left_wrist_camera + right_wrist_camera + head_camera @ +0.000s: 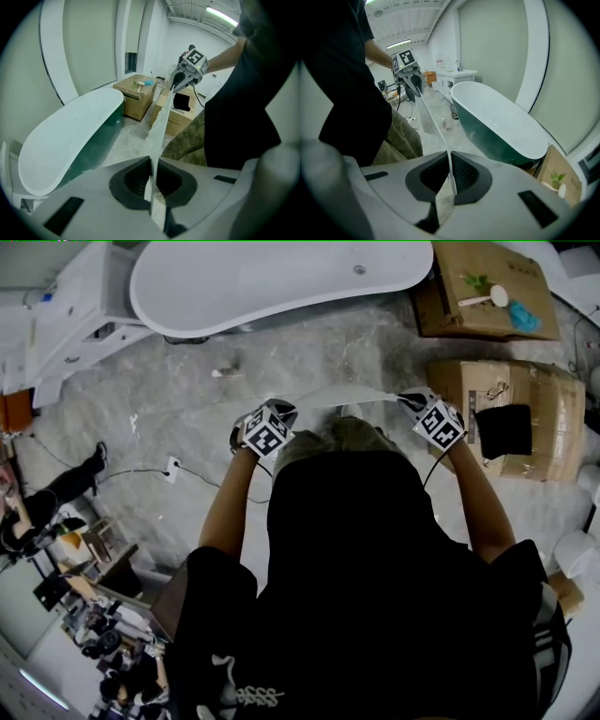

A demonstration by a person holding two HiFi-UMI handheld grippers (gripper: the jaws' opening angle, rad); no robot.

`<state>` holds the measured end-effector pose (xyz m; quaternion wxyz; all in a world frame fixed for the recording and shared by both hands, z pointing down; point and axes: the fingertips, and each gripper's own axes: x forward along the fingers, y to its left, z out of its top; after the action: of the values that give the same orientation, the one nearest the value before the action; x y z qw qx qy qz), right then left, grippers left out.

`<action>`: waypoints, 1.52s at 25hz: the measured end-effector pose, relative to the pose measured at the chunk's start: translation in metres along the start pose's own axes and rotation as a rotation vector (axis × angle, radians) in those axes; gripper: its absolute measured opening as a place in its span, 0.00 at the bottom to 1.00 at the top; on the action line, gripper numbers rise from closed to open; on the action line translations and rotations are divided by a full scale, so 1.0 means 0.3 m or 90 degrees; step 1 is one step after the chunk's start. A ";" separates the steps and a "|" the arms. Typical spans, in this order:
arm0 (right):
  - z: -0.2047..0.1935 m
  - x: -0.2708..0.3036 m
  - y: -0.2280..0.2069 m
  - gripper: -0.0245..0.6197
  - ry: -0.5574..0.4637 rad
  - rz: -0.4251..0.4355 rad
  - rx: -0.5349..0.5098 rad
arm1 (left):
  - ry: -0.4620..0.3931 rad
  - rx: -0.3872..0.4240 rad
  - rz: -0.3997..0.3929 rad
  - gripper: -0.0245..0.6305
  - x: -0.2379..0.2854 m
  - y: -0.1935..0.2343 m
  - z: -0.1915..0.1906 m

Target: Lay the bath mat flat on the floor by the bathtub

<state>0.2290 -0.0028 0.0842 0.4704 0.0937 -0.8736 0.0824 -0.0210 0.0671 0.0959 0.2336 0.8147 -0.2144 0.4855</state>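
Note:
The bath mat [339, 397] is a thin pale sheet held taut in the air between my two grippers, in front of the person's knees. My left gripper [280, 411] is shut on one end of it, and the mat's edge [156, 126] runs from those jaws [151, 180] toward the other gripper. My right gripper [409, 398] is shut on the opposite end, with the mat [436, 124] pinched between its pads [451, 180]. The white bathtub [281, 277] with a dark green outside [487, 136] stands just beyond the mat.
Cardboard boxes [487, 292] [525, 423] stand at the right, one with a black item [503, 430] on it. A white cabinet [70, 320] is at the far left. A small bottle [225, 373] and a cable with a socket [171, 468] lie on the grey floor.

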 end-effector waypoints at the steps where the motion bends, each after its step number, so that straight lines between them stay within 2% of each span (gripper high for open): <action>1: 0.010 0.009 -0.004 0.08 0.002 0.000 0.001 | -0.002 -0.001 -0.001 0.07 -0.001 0.011 -0.005; 8: 0.119 0.083 -0.039 0.08 0.013 -0.032 0.017 | -0.015 0.013 -0.019 0.07 -0.012 0.108 -0.078; 13: 0.146 0.105 -0.030 0.08 0.025 -0.049 0.049 | -0.034 0.006 -0.022 0.07 -0.022 0.163 -0.090; 19: 0.195 0.177 -0.005 0.08 0.071 -0.068 0.071 | -0.047 0.025 -0.052 0.07 0.001 0.255 -0.159; 23: 0.227 0.239 -0.018 0.08 0.100 -0.097 0.054 | -0.079 0.008 -0.068 0.07 0.043 0.329 -0.203; 29: 0.185 0.330 -0.029 0.08 0.125 -0.088 0.077 | -0.085 -0.031 -0.077 0.07 0.150 0.364 -0.255; 32: 0.161 0.365 -0.045 0.08 0.126 -0.092 0.038 | -0.079 -0.043 -0.076 0.07 0.202 0.381 -0.263; 35: 0.110 0.389 -0.052 0.08 0.130 -0.089 0.016 | -0.077 -0.028 -0.067 0.08 0.244 0.378 -0.250; 38: 0.016 0.427 -0.061 0.08 0.116 -0.107 0.029 | -0.056 0.009 -0.050 0.08 0.319 0.348 -0.246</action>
<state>0.1605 -0.0328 0.1897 0.5507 0.1695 -0.8142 0.0710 -0.0904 0.0153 0.2301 0.2372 0.8446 -0.1890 0.4413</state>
